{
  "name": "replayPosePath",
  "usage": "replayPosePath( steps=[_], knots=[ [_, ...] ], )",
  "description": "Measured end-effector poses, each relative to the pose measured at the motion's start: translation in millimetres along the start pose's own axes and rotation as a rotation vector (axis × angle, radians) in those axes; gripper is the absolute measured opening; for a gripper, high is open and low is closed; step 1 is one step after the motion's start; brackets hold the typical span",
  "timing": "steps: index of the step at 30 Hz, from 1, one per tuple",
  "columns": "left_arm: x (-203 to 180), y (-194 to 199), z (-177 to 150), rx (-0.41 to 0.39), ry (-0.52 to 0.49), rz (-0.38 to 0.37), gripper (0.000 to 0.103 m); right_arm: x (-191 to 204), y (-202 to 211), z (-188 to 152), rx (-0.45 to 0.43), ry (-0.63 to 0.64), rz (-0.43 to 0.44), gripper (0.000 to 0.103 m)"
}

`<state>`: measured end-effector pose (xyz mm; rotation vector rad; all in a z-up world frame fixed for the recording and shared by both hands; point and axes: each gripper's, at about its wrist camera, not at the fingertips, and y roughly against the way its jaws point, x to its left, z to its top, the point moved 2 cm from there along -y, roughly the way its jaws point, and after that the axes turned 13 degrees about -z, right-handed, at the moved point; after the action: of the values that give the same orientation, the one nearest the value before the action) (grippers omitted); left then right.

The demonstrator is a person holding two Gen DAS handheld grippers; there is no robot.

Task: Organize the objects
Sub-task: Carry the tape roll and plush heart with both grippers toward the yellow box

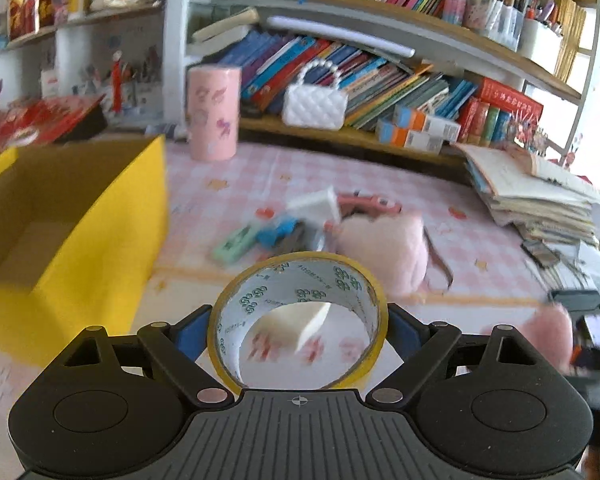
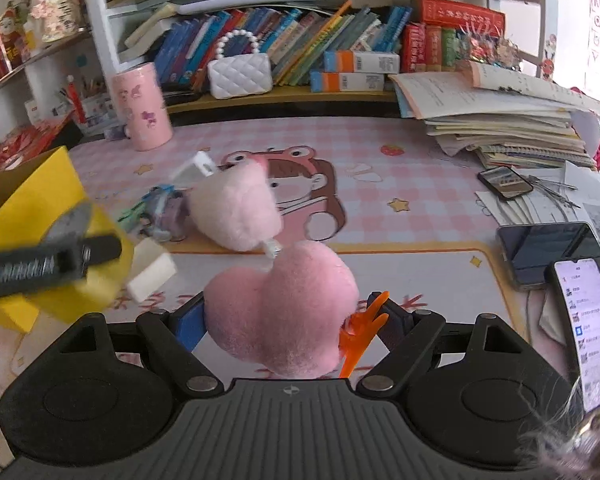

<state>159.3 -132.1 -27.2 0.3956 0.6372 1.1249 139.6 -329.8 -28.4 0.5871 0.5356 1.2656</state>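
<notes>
One roll of tape (image 1: 298,320), one yellow box (image 1: 72,216) and one pink cylinder (image 1: 213,112). Two pink plush pieces (image 2: 282,312), three phones (image 2: 552,254). One white quilted handbag (image 2: 239,74).

Probably a child's study at home; crowded bookshelves (image 2: 300,32); cartoon desk mat (image 2: 380,208).

Leaning books (image 2: 300,36) and a white quilted handbag (image 2: 239,74) on the shelf; paper stack (image 2: 500,120) at the desk's right edge, two phones (image 2: 552,252) nearer the front.
</notes>
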Motion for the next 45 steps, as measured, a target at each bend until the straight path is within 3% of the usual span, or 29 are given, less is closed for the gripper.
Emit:
replayPosePath(
  steps=[5, 18, 26, 35, 45],
  knots=[
    [36.7, 35.2, -29.7, 0.041, 0.064, 0.021, 0.09, 31.8, 18.5, -12.0, 0.006, 0.019, 0.013, 0.082],
    [147.0, 156.7, -67.9, -0.04, 0.17, 0.126, 0.09, 176.2, 88.1, -58.9, 0.021, 0.168, 0.146, 0.082],
    [193.8, 202.7, -86.1, -0.066, 0.197, 0.161, 0.09, 241.5, 123.3, -89.3, 0.03, 0.218, 0.206, 0.082],
    [225.1, 233.4, -90.7, -0.105, 0.184, 0.165, 0.09, 281.9, 148.0, -105.0, 0.013, 0.219, 0.224, 0.082],
    [236.8, 242.7, -86.9, -0.139, 0.172, 0.125, 0.09, 294.8, 159.6, -102.9, -0.013, 0.219, 0.199, 0.082]
  ],
)
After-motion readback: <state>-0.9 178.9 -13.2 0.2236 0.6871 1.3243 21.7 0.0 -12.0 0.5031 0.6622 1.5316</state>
